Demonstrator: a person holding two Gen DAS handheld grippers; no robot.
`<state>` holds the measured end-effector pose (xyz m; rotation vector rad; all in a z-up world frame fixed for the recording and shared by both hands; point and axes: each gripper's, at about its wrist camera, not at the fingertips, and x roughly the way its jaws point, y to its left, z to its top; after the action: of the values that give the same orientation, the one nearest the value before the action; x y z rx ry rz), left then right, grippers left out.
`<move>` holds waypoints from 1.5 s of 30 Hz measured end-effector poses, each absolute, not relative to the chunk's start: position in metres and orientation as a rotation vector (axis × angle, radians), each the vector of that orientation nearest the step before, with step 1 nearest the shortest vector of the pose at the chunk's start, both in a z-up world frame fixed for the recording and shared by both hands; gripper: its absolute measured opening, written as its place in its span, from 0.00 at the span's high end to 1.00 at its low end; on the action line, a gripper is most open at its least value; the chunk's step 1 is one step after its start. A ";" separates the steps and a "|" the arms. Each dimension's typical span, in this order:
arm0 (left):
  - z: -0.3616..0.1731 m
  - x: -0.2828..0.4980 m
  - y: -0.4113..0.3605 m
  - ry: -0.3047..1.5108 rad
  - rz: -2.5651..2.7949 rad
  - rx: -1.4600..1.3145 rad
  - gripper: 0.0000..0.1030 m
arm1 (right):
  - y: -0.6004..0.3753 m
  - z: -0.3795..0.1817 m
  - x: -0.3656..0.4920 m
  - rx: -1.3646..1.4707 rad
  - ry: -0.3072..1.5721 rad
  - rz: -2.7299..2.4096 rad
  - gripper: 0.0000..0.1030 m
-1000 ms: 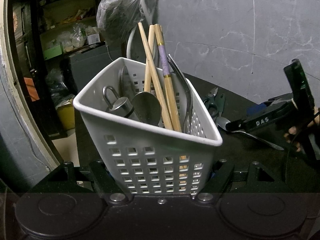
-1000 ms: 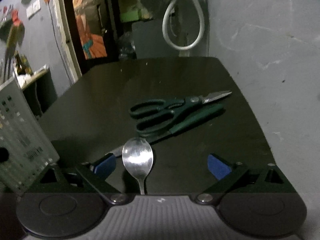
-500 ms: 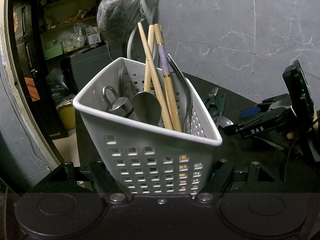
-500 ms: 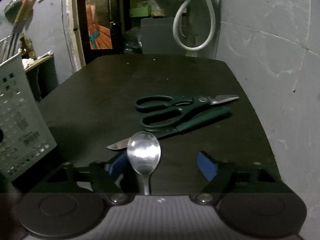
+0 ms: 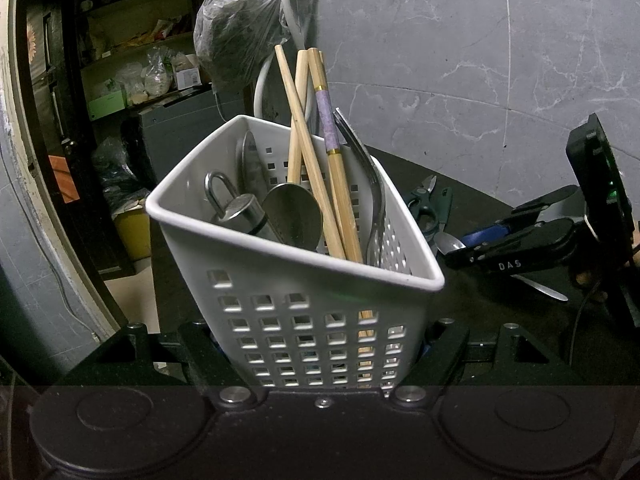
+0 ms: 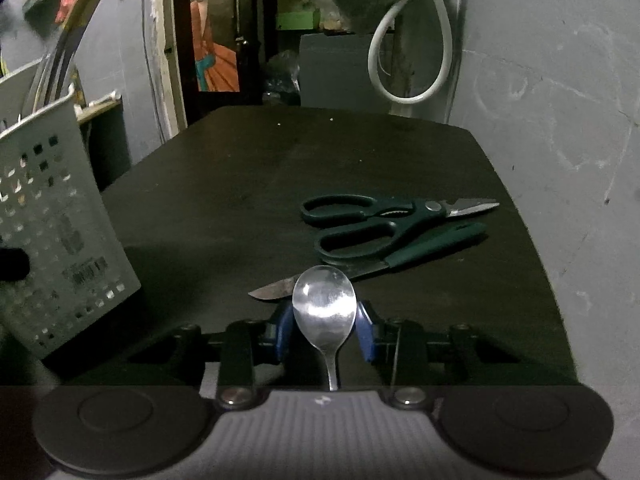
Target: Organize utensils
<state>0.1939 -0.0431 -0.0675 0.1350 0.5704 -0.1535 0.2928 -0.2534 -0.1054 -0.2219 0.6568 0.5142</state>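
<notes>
Right wrist: claw closing around spoon.

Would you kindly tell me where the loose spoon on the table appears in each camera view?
Left wrist: spoon, right of middle, just behind the white basket.
Right wrist: spoon, bottom centre, between the closing jaws.
Shared landmark: green scissors.

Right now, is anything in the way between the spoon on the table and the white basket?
Nothing visible. The spoon lies between the right tongs, whose jaws are closing on it. Bare dark table runs from there to the white basket at the left. The scissors and knife lie beyond it.
</notes>
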 end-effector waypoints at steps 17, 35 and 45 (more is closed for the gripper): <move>-0.067 0.193 -0.043 0.565 -0.155 0.134 0.24 | -0.190 -0.126 0.233 -0.852 0.473 0.421 0.86; -0.067 0.195 -0.042 0.566 -0.163 0.138 0.24 | -0.242 -0.104 0.284 -0.144 0.683 0.390 0.51; -0.067 0.195 -0.042 0.565 -0.164 0.137 0.24 | -0.256 -0.100 0.283 -0.047 0.717 0.478 0.60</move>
<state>0.1947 -0.0421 -0.0670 0.1369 0.5650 -0.1635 0.2832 -0.2563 -0.1004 -0.0467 0.7171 0.4782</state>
